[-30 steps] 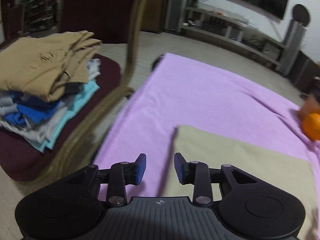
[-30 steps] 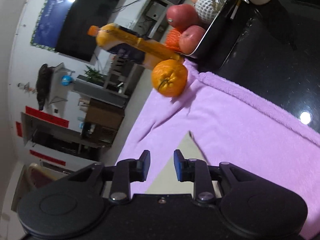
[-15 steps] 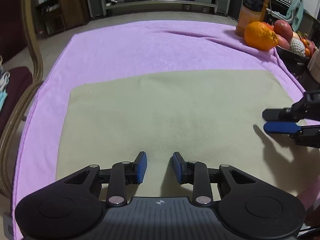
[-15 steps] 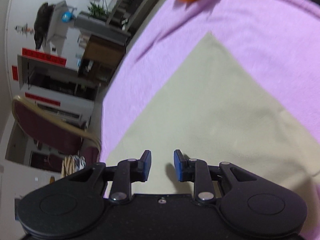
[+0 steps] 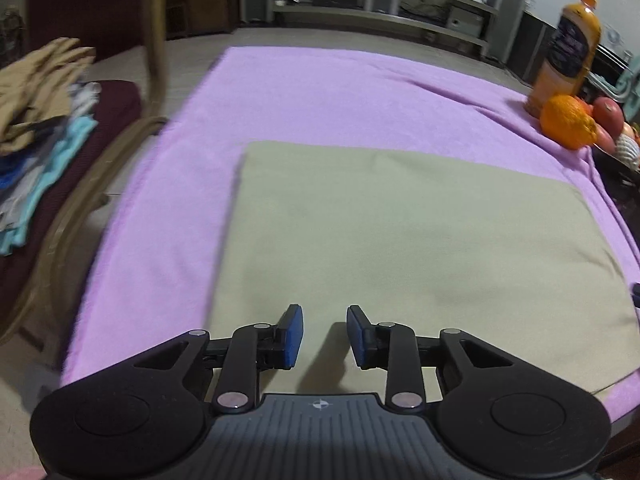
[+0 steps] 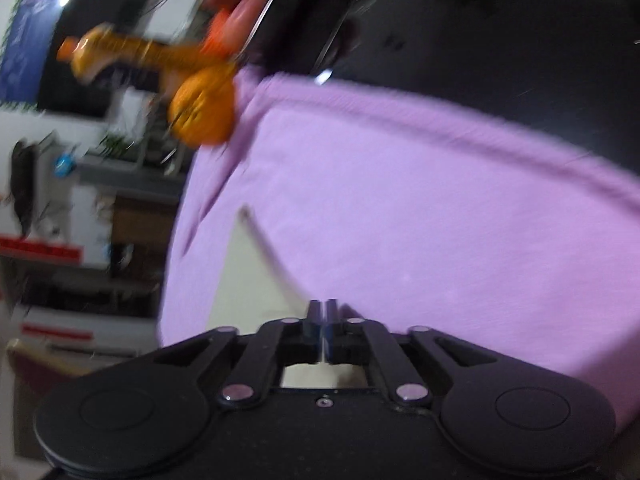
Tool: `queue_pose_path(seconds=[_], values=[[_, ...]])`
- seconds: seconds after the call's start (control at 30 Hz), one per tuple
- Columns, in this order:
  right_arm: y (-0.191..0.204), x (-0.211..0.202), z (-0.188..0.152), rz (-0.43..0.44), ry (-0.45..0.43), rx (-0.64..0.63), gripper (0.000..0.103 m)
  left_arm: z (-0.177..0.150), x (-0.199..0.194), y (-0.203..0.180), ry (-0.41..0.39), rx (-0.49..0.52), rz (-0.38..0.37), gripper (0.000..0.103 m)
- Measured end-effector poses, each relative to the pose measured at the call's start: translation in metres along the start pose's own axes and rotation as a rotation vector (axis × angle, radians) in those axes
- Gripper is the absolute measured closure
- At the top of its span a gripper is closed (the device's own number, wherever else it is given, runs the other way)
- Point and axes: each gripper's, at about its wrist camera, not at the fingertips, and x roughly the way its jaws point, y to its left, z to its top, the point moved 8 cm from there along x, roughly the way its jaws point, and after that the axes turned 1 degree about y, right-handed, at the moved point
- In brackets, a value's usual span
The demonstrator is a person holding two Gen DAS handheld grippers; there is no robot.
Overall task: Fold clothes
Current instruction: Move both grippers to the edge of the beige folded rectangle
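Observation:
A beige folded cloth (image 5: 400,232) lies flat on a purple blanket (image 5: 328,96) covering the table. My left gripper (image 5: 324,334) is open and empty, hovering over the cloth's near edge. In the right wrist view my right gripper (image 6: 323,322) is shut on the edge of the beige cloth (image 6: 248,280), whose corner points away over the blanket (image 6: 420,220). That view is motion-blurred.
A chair at the left holds a stack of folded clothes (image 5: 36,120) behind its wooden frame (image 5: 156,40). An orange (image 5: 568,122), a juice bottle (image 5: 568,48) and apples (image 5: 608,112) stand at the blanket's far right edge. A dark tabletop (image 6: 500,40) lies beyond the blanket.
My right gripper has closed on the cloth's edge and swung toward the fruit. My left gripper has turned left, still open over the cloth.

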Motion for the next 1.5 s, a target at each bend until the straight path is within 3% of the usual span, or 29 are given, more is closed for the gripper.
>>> queue_pose_path(seconds=[0.1,0.2,0.3,0.4,0.5,0.53,0.57,0.67,0.77,0.83,0.97,1.07,1.3,1.5], values=[[0.009,-0.022,-0.002,0.015,-0.041,-0.048,0.091,-0.006,-0.012,0.003,-0.016,-0.010,-0.019,0.077],[0.037,-0.029,-0.018,0.142,0.017,-0.127,0.085,-0.010,-0.017,-0.005,-0.021,-0.002,-0.061,0.076],[0.058,-0.014,-0.050,0.200,0.133,-0.214,0.082,-0.012,-0.012,-0.024,-0.015,0.055,-0.085,0.076],[0.066,0.009,-0.075,0.178,0.234,-0.284,0.082,-0.017,-0.002,-0.036,0.012,0.099,-0.087,0.075],[0.054,0.025,-0.077,0.102,0.263,-0.290,0.083,-0.021,0.007,-0.040,0.038,0.126,-0.073,0.069],[0.047,0.025,-0.073,0.092,0.261,-0.261,0.096,-0.023,0.010,-0.041,0.046,0.133,-0.070,0.069],[0.040,0.024,-0.068,0.088,0.258,-0.226,0.102,-0.023,0.009,-0.039,0.047,0.122,-0.075,0.068],[0.026,0.003,-0.045,0.021,0.124,-0.191,0.100,-0.023,0.007,-0.033,0.051,0.096,-0.076,0.068],[0.016,-0.021,-0.023,-0.067,-0.034,-0.164,0.087,-0.021,0.001,-0.028,0.039,0.078,-0.062,0.069],[0.018,-0.029,-0.018,-0.033,-0.062,-0.153,0.086,-0.016,-0.008,-0.022,0.014,0.031,-0.072,0.071],[0.030,-0.036,-0.019,0.042,-0.052,-0.155,0.079,-0.008,-0.023,-0.013,-0.023,-0.078,-0.129,0.072],[0.027,-0.033,-0.019,0.031,-0.019,-0.148,0.071,-0.009,-0.019,-0.018,-0.008,-0.073,-0.128,0.072],[0.013,-0.018,-0.029,-0.074,0.083,-0.186,0.065,-0.019,-0.008,-0.056,0.026,0.072,-0.152,0.072],[0.017,-0.004,-0.024,-0.029,0.112,-0.251,0.064,-0.028,0.002,-0.078,0.057,0.169,-0.156,0.071]])
